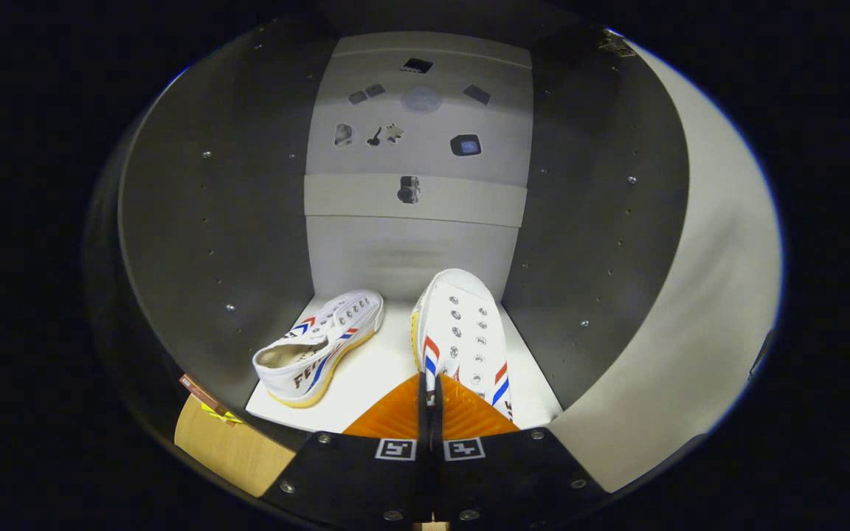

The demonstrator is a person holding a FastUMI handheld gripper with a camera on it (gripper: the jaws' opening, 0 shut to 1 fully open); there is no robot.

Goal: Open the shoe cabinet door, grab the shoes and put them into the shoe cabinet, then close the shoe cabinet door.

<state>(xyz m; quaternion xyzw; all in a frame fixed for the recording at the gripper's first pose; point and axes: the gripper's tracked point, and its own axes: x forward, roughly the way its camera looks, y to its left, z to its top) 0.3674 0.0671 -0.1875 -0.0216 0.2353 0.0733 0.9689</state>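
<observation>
Gripper (430, 394) reaching into the open shoe cabinet (211, 221); its two orange fingers (395, 417) are drawn almost together, only a thin dark slit between them; a sliver of the right shoe's heel edge sits in that slit, so the fingers look pinched on the heel of the right shoe (462, 332), though how firmly cannot be told.

Right shoe: white canvas sneaker with red and blue stripes, toe pointing toward the back wall, sole on the white shelf (381, 369), heel end at the fingertips.

Left shoe (322, 346): same kind, yellowish sole, lying on the shelf left of the fingers and slightly ahead of them; angled, toe toward the back, heel opening toward the camera; apart from the right shoe.

Cabinet: dark side walls with small pegs and holes; pale back panel (417, 199) beyond both shoes; door (690, 295) swung open on the right, pale inner face showing.

Wooden edge (226, 446) low on the left, outside the cabinet.
</observation>
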